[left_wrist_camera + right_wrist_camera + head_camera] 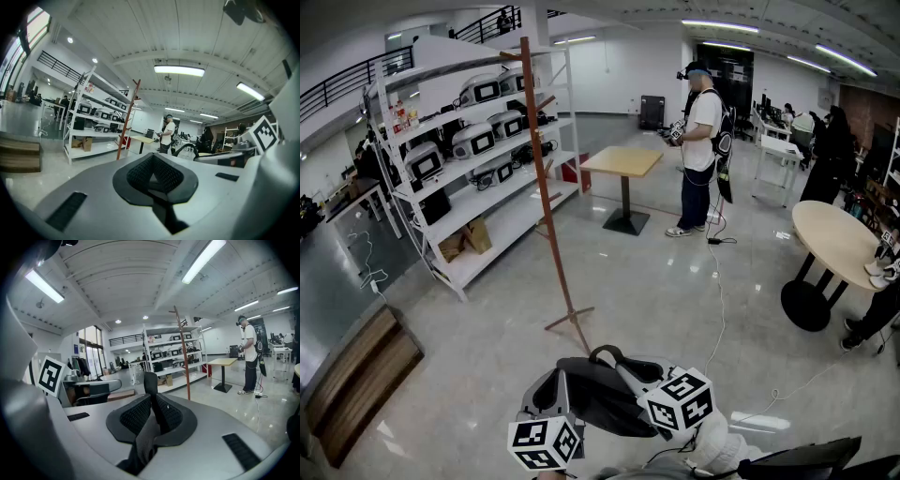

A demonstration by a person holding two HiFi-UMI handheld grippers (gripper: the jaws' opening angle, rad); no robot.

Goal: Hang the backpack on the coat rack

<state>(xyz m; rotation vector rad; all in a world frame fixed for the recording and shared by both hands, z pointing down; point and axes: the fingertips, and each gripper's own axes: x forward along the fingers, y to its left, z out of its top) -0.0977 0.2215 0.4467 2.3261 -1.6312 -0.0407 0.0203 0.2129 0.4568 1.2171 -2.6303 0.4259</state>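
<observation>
R claw (151,408) clamped on backpack (600,389) strap (150,380); L claw (152,171) shut, seemingly empty. Carry step; next: reach rack (546,187), lift strap high.

The place is a large open lab or workshop. White metal shelving (502,192) carries rows of identical machines (473,141), strip lights (719,25) run above a polished floor (656,309), and a person (701,150) wears head-mounted gear with a trailing cable (719,300).

Floor (487,319), frame centre: glossy tile is being shown, lights being mirrored.
Coat rack (546,187): matt reddish wood is being shown.
Backpack (600,398), bottom edge: dark matt cloth is being seen.
Backpack strap (149,384): woven cloth is being seen.
Right gripper (150,404) pads (136,414): rough black texturing is being shown.
Table (622,160): pale smooth wood is being shown.
</observation>
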